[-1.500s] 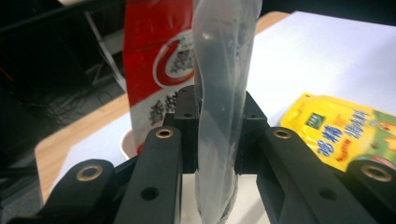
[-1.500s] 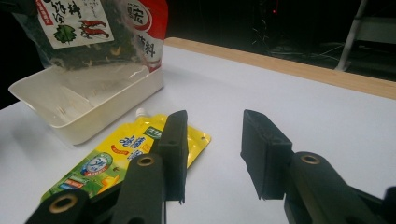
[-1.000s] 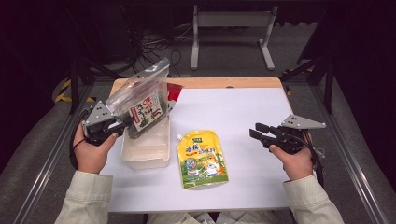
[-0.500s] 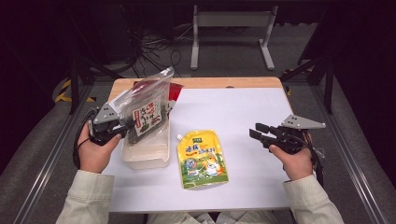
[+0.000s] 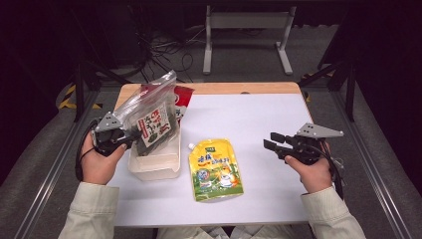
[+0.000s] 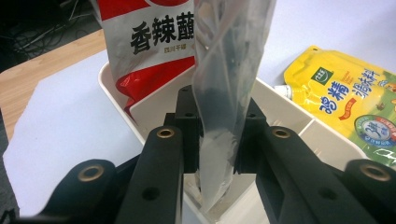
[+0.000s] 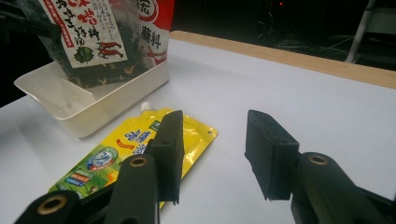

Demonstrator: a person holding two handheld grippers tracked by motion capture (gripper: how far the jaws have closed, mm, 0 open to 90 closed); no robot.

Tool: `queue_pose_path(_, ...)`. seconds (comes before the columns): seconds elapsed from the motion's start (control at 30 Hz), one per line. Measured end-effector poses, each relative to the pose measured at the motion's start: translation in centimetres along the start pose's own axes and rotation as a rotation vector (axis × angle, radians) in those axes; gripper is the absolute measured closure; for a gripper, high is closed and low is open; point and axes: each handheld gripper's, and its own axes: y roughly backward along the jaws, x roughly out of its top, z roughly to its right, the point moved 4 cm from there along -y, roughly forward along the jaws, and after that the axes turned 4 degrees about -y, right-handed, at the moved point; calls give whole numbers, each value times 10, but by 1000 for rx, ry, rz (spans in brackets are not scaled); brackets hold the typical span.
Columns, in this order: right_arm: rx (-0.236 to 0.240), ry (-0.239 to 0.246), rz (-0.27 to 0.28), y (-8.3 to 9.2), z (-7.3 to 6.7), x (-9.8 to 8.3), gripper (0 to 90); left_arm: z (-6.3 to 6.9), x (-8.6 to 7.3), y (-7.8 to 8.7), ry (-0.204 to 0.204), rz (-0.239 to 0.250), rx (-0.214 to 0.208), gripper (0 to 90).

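The left hand-held gripper (image 6: pixel 219 140) is clamped on a clear snack bag (image 5: pixel 154 117), which is held tilted over the white tray (image 5: pixel 154 167). The right hand-held gripper (image 7: pixel 212 154) is held open above the bench (image 5: pixel 259 119), empty.

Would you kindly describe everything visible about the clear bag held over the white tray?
The clear bag is crinkly see-through plastic holding a dark snack pack with a white-and-red label. It stands tilted, its lower end inside the white tray. The left tool is clamped on its edge, and a red-and-white packet stands just behind it.
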Motion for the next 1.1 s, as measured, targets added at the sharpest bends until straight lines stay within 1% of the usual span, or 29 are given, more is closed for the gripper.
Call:
queue_pose_path(0.07, 0, -2, -2, -1, 0, 0, 570, 2, 0, 1, 0, 4, -3, 751)
queue_pose_path(0.1, 1, -2, -6, -1, 0, -1, 570, 3, 0, 1, 9, 5, -6, 743)
queue_pose_path(0.17, 2, -1, -9, -2, 0, -1, 568, 4, -1, 1, 22, 8, -27, 711)
queue_pose_path(0.2, 1, -1, -9, -2, 0, -2, 568, 5, -1, 1, 29, 5, -29, 676)
queue_pose_path(0.23, 1, -5, -10, -2, 0, -2, 566, 6, -1, 1, 37, 3, -26, 609)
queue_pose_path(0.27, 1, -4, -10, -2, 1, -2, 565, 6, -2, 2, 35, -3, -20, 545)
queue_pose_path(0.3, 0, -6, -10, -1, 1, -2, 564, 6, -2, 2, 38, -3, -16, 504)
queue_pose_path(0.37, -3, -7, -10, -1, 1, -3, 561, 7, -2, 5, 39, -2, -14, 457)
queue_pose_path(0.47, -3, -7, -9, 0, 1, -3, 556, 8, -1, 11, 46, 22, -9, 324)
queue_pose_path(0.57, -4, -4, -12, -1, 0, -3, 546, 13, -1, 16, 35, 21, -26, 242)
queue_pose_path(0.6, -4, -4, -13, -1, 0, -3, 543, 14, -2, 17, 22, 14, -28, 220)
queue_pose_path(0.67, 0, -4, -11, -2, -1, -3, 537, 17, -3, 20, 11, 7, -29, 192)
queue_pose_path(0.73, 3, 1, -13, -2, -1, -3, 530, 21, -4, 25, 13, 6, -45, 176)
queue_pose_path(0.8, 4, 2, -16, -3, -2, -2, 521, 25, -5, 29, 5, 11, -60, 165)
queue_pose_path(0.87, 6, 3, -16, -4, -2, -2, 515, 27, -5, 31, 3, 8, -69, 152)
queue_pose_path(0.9, 8, 3, -18, -4, -3, -2, 509, 30, -5, 32, 1, 5, -79, 152)
queue_pose_path(0.97, 15, 4, -22, -7, -4, -1, 489, 36, -7, 35, -12, -4, -88, 140)
queue_pose_path(1.03, 23, 7, -31, -10, -6, -1, 471, 40, -9, 36, -12, -15, -96, 136)
queue_pose_path(1.1, 32, 7, -47, -13, -8, -1, 459, 42, -10, 38, -16, -19, -93, 134)
